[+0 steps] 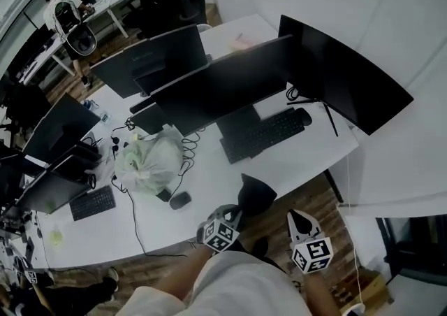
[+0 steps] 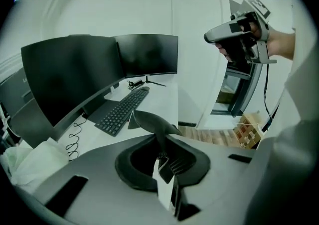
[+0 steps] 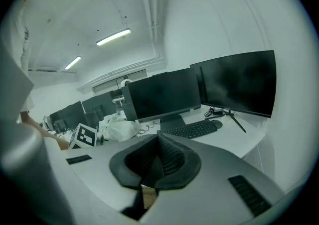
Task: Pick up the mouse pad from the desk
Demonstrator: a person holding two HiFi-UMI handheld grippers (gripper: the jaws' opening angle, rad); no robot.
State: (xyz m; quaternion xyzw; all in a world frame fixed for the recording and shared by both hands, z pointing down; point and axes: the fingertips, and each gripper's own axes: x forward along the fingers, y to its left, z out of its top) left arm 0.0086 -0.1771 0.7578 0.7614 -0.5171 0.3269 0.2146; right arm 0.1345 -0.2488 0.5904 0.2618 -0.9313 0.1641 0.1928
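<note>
The black mouse pad (image 1: 257,193) hangs off my left gripper (image 1: 237,214) just past the front edge of the white desk (image 1: 209,189). In the left gripper view the jaws are shut on the pad (image 2: 149,123), which curls up limp beyond my left gripper (image 2: 167,163). My right gripper (image 1: 302,221) is to the right of it, over the wooden floor, with nothing held. Its jaws look shut in the right gripper view, where my right gripper (image 3: 159,163) points towards the monitors. The left gripper view shows that same right gripper (image 2: 215,36) raised at the upper right, held in a hand.
A black keyboard (image 1: 262,134) and mouse (image 1: 303,117) lie before the monitors (image 1: 223,84). A second mouse (image 1: 180,200) and a white plastic bag (image 1: 148,161) sit left of the pad, with cables. Another keyboard (image 1: 92,203) lies further left.
</note>
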